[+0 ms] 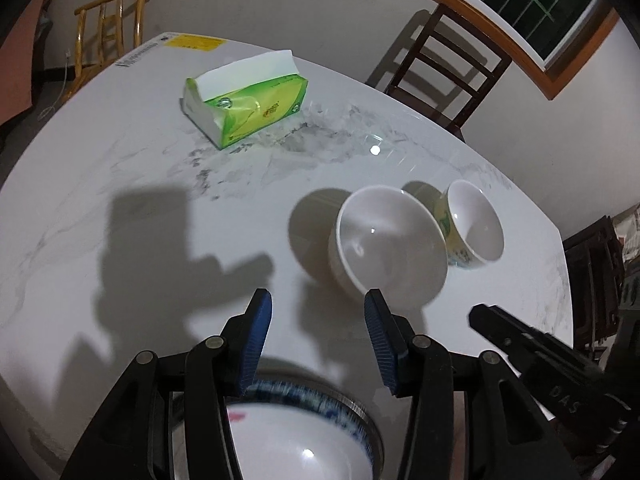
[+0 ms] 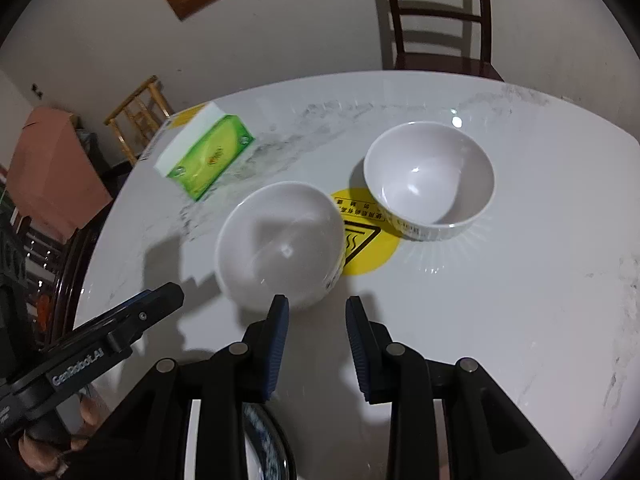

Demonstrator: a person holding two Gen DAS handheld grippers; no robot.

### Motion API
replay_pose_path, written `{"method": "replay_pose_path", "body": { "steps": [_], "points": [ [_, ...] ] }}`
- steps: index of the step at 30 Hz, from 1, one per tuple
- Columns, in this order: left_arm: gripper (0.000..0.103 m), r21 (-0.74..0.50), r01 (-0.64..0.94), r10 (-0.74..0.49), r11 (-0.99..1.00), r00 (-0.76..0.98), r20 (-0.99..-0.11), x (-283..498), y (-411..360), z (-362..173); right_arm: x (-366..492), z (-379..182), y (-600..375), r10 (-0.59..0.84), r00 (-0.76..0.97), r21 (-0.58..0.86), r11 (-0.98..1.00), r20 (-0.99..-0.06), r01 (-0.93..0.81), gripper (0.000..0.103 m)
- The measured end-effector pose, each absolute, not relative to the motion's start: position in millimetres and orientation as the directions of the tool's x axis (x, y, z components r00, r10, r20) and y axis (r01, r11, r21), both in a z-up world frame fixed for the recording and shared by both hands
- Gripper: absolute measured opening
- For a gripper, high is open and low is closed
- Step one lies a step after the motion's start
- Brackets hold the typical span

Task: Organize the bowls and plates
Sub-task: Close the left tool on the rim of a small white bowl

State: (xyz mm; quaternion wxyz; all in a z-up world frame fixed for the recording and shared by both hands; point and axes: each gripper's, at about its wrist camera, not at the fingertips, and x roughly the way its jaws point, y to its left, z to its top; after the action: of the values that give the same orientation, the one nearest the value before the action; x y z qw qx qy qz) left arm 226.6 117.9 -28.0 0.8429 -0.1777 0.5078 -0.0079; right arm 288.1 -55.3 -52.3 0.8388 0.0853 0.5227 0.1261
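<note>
My left gripper (image 1: 318,310) hangs open over bare table, nothing between its blue pads. Just past it stands a plain white bowl (image 1: 388,244), and behind that a smaller bowl with a green pattern (image 1: 474,226). A blue-patterned bowl (image 1: 304,432) lies under the left gripper's body. My right gripper (image 2: 316,314) is also open and holds nothing, its tips just short of the plain white bowl (image 2: 280,240). The patterned bowl (image 2: 430,176) sits farther right. The blue-patterned bowl's rim (image 2: 266,436) shows below.
A green tissue pack (image 1: 248,104) lies at the far side of the white marble table (image 1: 120,200). A round yellow warning sticker (image 2: 368,244) is on the table between the bowls. Wooden chairs (image 2: 440,20) stand beyond the table's far edge.
</note>
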Motion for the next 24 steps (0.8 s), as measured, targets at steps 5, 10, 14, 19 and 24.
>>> {"method": "replay_pose_path", "body": {
  "steps": [5, 10, 14, 19, 24],
  "points": [
    [0.043, -0.319, -0.182, -0.205, 0.930, 0.462, -0.863, 254, 114, -44, 310, -69, -49, 0.273, 0.402, 0.252, 0.962, -0.874, -0.106, 0.030],
    [0.043, -0.299, -0.161, -0.199, 0.940, 0.455, -0.868, 271, 108, -59, 326, -83, -47, 0.267, 0.383, 0.251, 0.964, -0.884, -0.090, 0.030],
    [0.036, -0.293, -0.168, -0.197, 0.941, 0.433, -0.880, 280, 106, -73, 330, -89, -42, 0.251, 0.382, 0.230, 0.968, -0.889, -0.101, 0.022],
    [0.029, -0.304, -0.166, -0.210, 0.938, 0.425, -0.880, 284, 105, -81, 334, -95, -39, 0.252, 0.387, 0.228, 0.968, -0.887, -0.107, 0.015],
    [0.014, -0.327, -0.144, -0.240, 0.934, 0.424, -0.873, 284, 100, -81, 333, -94, -36, 0.248, 0.394, 0.222, 0.969, -0.885, -0.112, 0.014]
  ]
}}
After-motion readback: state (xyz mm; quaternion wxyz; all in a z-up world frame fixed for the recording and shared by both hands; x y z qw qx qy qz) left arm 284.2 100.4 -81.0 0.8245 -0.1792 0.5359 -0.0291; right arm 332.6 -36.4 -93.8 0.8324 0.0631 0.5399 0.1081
